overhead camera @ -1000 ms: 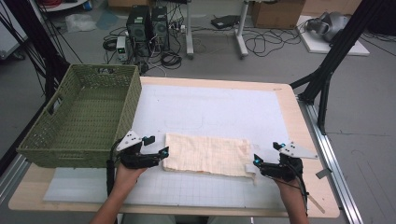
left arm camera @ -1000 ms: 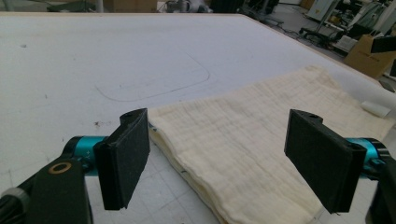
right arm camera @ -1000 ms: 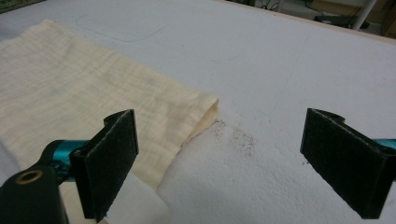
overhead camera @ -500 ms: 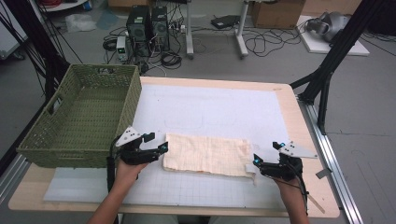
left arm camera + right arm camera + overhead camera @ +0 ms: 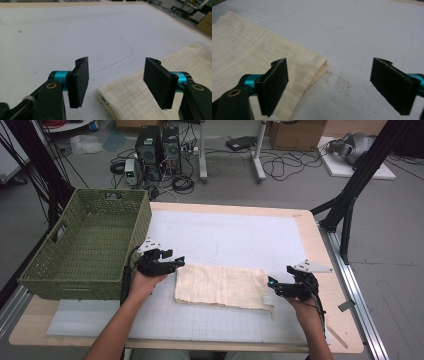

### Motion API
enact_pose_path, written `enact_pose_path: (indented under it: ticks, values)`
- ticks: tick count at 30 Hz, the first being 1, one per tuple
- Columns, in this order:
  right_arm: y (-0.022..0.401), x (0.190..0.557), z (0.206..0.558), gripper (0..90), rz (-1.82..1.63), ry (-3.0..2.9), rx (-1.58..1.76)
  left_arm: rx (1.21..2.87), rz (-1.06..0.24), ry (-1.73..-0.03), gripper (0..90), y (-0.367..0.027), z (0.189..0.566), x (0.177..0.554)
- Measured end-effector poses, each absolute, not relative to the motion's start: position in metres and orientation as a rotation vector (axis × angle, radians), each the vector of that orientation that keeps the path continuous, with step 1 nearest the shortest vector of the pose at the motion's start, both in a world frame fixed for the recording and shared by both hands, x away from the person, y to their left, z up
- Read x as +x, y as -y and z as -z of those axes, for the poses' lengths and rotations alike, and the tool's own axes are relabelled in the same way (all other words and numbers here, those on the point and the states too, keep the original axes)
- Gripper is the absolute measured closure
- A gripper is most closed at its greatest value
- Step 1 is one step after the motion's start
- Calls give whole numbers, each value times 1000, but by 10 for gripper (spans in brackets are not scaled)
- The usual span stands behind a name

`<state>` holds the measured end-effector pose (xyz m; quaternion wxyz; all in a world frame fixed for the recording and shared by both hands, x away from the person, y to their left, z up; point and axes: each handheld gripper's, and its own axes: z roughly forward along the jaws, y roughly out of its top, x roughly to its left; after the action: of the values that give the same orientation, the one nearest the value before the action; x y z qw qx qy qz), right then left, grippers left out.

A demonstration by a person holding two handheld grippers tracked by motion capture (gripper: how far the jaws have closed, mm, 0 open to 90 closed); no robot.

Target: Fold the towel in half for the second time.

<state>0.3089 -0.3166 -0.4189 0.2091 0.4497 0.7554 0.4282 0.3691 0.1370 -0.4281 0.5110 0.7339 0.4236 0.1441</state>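
Since half a second ago the left gripper [image 5: 176, 262] has lifted a little and swung its tips toward the cloth's far left corner, while the right gripper [image 5: 272, 286] has kept its place at the cloth's right end; the cloth [image 5: 222, 286] itself has not shifted.

Nearest the person, the right gripper's jaws stand wide apart with nothing between them. In the right gripper view the cloth's corner [image 5: 318, 65] reaches into the gap from the left pad's side; the right pad has only bare white mat [image 5: 362, 32] ahead of it. The left gripper [image 5: 116, 81] is likewise spread wide and empty, and in its own view the cloth's folded edge [image 5: 117, 92] lies low between the pads, nearer the right one, apparently a little below them.

The cloth looks like a thin, soft, cream gauze folded into a long strip of several layers. It should weigh next to nothing, drape and sag the moment it leaves the mat, and is in no danger of breaking. The layers may slide apart if only the top one is caught. The sound grip, I judge, is at the two end corners, pinching through all layers at the folded edge.

Beyond the left gripper's outer side, a green wicker basket [image 5: 60, 270] stands empty on the table [image 5: 310, 227].
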Motion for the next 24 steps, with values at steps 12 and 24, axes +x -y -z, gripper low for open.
enact_pose_path:
  ticks: [12, 24]
  values:
    - [283, 358, 432, 457, -1053, -2284, 1222, 1929, -368, -1056, 407, -123, 448, 382]
    - [281, 362, 441, 647, -1013, -2395, 1200, 2023, -345, -985, 815, -124, 450, 380]
